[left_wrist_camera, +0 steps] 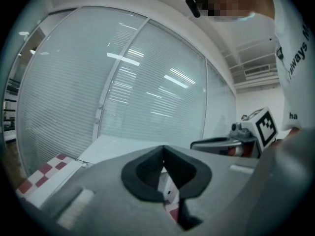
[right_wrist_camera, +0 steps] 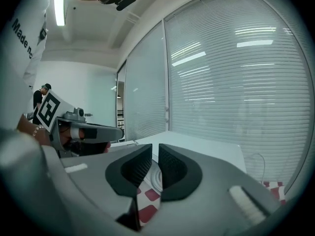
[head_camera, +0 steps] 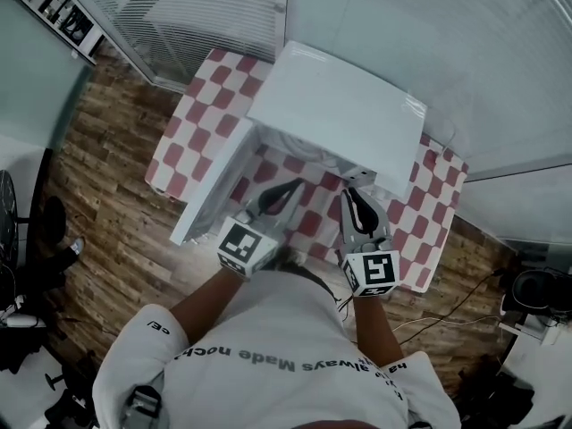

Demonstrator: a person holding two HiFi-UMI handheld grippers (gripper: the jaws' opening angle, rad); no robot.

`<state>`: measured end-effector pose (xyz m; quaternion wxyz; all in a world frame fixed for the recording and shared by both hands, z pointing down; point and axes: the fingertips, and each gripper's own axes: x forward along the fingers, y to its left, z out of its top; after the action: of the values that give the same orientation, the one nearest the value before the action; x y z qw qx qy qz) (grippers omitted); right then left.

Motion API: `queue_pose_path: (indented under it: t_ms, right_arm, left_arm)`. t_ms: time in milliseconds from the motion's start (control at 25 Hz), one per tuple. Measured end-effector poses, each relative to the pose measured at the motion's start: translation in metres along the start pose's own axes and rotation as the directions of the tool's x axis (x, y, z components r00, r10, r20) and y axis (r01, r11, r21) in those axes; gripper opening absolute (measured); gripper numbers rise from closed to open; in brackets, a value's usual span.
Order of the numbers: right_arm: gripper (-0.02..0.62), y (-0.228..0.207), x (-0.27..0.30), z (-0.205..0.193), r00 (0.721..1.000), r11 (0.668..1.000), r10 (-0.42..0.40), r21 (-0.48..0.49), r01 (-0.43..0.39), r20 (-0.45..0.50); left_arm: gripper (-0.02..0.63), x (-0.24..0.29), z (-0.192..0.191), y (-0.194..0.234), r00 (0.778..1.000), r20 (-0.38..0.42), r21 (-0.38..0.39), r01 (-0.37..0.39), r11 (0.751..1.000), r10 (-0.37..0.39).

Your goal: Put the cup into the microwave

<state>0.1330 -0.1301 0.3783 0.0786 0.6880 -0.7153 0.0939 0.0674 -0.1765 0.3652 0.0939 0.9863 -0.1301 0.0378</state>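
White microwave (head_camera: 344,114); red-and-white chequered tabletop (head_camera: 192,141). Brown wood-plank floor (head_camera: 107,213). Grey left gripper (head_camera: 295,186) and grey right gripper (head_camera: 349,192), each with black textured fingers (right_wrist_camera: 174,173). Black-and-white square patterns on white marker cubes (head_camera: 243,244). White shirt (head_camera: 268,347) with dark lettering. Pale grey slatted blinds (right_wrist_camera: 236,82).

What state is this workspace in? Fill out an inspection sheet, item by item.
Surface: table under a red-and-white checked cloth.
Job's things: white box-shaped microwave, its door swung open to the person's left; cup not seen in any view.
Clutter: nothing seen.
Grippers: left gripper jaws together, empty; right gripper jaws a narrow gap apart, empty; both held before the microwave's opening.
Cables: thin cable on the floor at the right.
Surroundings: wood-plank floor; glass walls with blinds.
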Motion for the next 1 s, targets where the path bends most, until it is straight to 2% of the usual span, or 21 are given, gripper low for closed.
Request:
queue_pose_path:
  t_ms: [160,440,560,1000]
  right_arm:
    - [0.040,0.007,-0.015,0.022,0.999,0.999,0.031,-0.017,-0.030,0.031]
    - [0.040,0.008,-0.038,0.053,0.997,0.999,0.030,-0.036,-0.028,0.072]
    - [0.040,0.010,-0.044,0.062,0.996,0.999,0.033,-0.043,-0.030,0.083]
    - [0.040,0.013,-0.055,0.085,0.993,0.998,0.036,-0.050,-0.031,0.111]
  left_arm:
    - [0.005,-0.008,0.018,-0.009,1.000,0.009,0.022,0.014,1.000,-0.014]
    - [0.005,-0.022,0.037,-0.004,1.000,0.016,0.020,-0.010,1.000,0.010]
    - [0.004,-0.025,0.047,-0.004,1.000,0.029,-0.002,-0.010,1.000,0.010]
    - [0.005,-0.027,0.067,-0.011,0.999,0.046,0.045,0.008,0.999,-0.010]
